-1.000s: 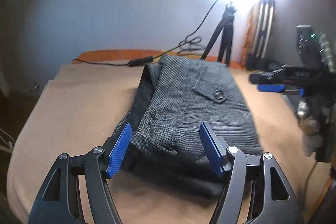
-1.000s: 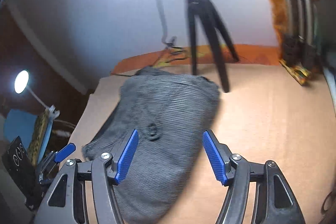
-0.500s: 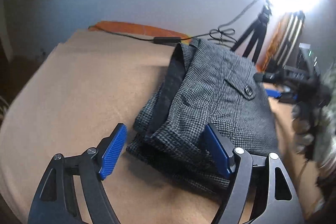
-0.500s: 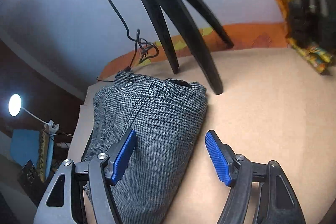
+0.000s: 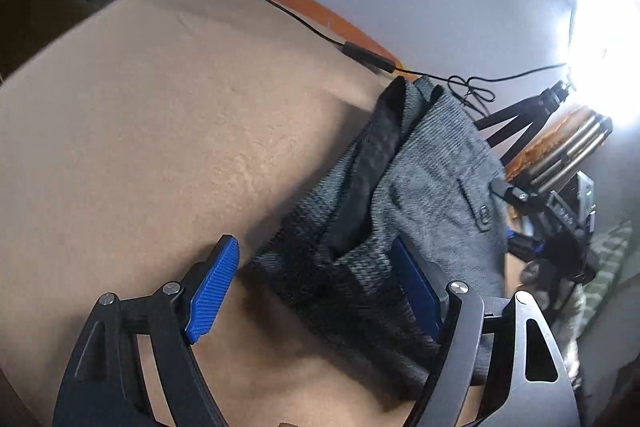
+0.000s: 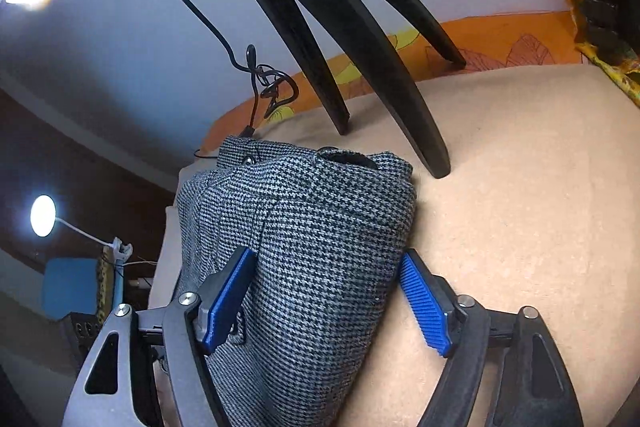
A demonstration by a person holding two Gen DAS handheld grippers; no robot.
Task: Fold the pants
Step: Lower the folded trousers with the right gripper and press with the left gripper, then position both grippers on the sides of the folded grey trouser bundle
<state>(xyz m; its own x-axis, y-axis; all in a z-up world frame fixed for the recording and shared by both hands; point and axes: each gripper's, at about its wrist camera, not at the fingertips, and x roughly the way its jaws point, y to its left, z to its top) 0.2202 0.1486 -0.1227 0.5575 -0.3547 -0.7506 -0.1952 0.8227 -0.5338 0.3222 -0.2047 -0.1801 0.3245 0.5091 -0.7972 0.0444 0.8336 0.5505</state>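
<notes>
Now both open: left claw (image 5: 316,287) swung to folded houndstooth trousers' (image 6: 304,247) corner, right claw (image 6: 326,297) advanced astride edge; regrasp likely.

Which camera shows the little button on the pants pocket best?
The left wrist view. There the button sits in plain sight on the pocket flap of the pants, though a bit blurred. In the right wrist view, the left blue pad of the right gripper largely covers that spot.

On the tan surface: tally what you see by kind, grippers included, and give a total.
Folded checked pants: 1
Black tripods: 1
Black cables: 1
Grippers: 2, the left gripper and the right gripper
Total: 5
</notes>
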